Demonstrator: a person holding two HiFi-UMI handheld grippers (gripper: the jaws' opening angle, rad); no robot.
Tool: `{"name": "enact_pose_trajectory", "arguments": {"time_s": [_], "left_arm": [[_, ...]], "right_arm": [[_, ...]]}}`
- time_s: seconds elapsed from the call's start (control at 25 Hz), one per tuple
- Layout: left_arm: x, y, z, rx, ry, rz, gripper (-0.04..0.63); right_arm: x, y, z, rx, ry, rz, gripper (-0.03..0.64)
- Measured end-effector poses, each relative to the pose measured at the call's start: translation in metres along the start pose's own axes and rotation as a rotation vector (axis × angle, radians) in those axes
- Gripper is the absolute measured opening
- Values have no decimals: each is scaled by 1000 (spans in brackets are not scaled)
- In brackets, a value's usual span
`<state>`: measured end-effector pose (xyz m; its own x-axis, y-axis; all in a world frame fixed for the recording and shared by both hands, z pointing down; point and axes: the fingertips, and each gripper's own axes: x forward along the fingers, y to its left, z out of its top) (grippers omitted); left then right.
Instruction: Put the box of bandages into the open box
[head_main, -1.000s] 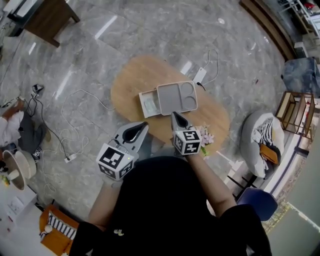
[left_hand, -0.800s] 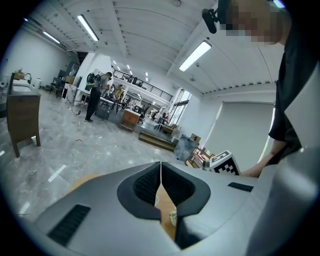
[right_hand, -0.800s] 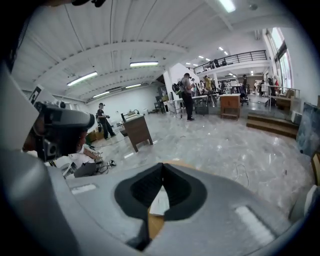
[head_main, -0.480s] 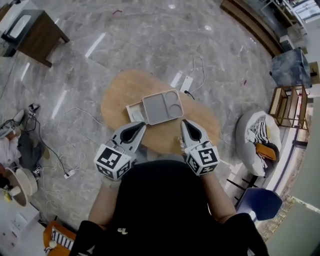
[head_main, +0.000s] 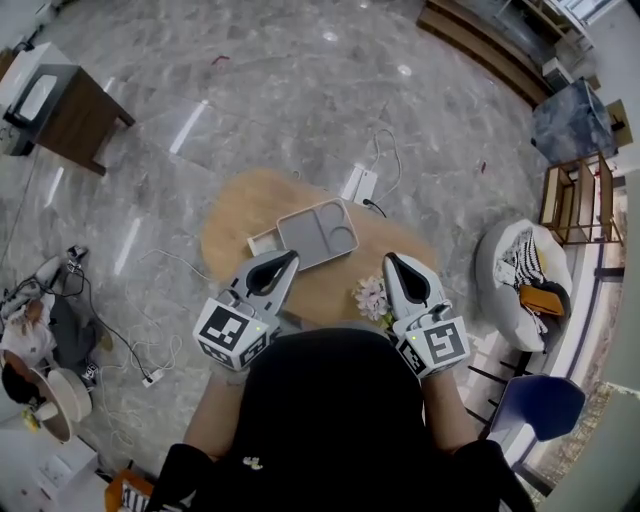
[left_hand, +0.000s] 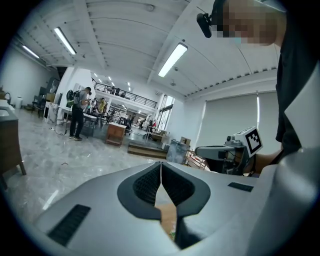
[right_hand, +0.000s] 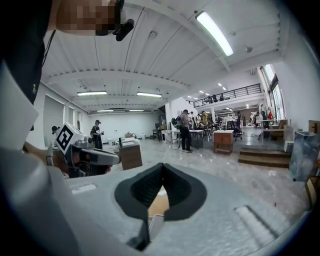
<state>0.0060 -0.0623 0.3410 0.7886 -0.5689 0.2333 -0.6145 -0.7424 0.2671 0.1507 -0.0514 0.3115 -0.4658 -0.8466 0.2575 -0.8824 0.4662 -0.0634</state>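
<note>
On the oval wooden table (head_main: 232, 215) lies a grey box (head_main: 320, 232) with shallow compartments. A small white box (head_main: 262, 243) sits against its left side; whether that is the bandage box I cannot tell. My left gripper (head_main: 291, 257) hangs shut and empty over the table's near edge, just below the white box. My right gripper (head_main: 390, 258) is shut and empty too, right of the grey box and apart from it. The left gripper (left_hand: 161, 167) and the right gripper (right_hand: 161, 170) both show their jaws meeting with nothing between, aimed out across the hall.
A bunch of pale flowers (head_main: 373, 296) lies on the table's near right edge. White adapters (head_main: 360, 185) and cables lie on the marble floor behind the table. A dark side table (head_main: 65, 105) stands far left, a white beanbag (head_main: 518, 282) and blue chair (head_main: 535, 405) at right.
My right gripper has drawn back from the grey box and swung out to the right. The left gripper stays near the table's front edge. The head view has shifted, so the table sits lower.
</note>
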Motion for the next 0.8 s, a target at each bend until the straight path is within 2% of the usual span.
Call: {"name": "enact_pose_trajectory", "arguments": {"time_s": [0.32,0.8], "left_arm": [[7,-19,15,57,-16,-7,12],[12,-34,30,96,-50,32,12]], "right_arm": [[-25,-22,24,0,-67,-27,-3],[-41,-46,20,7,-72,-41,-3]]}}
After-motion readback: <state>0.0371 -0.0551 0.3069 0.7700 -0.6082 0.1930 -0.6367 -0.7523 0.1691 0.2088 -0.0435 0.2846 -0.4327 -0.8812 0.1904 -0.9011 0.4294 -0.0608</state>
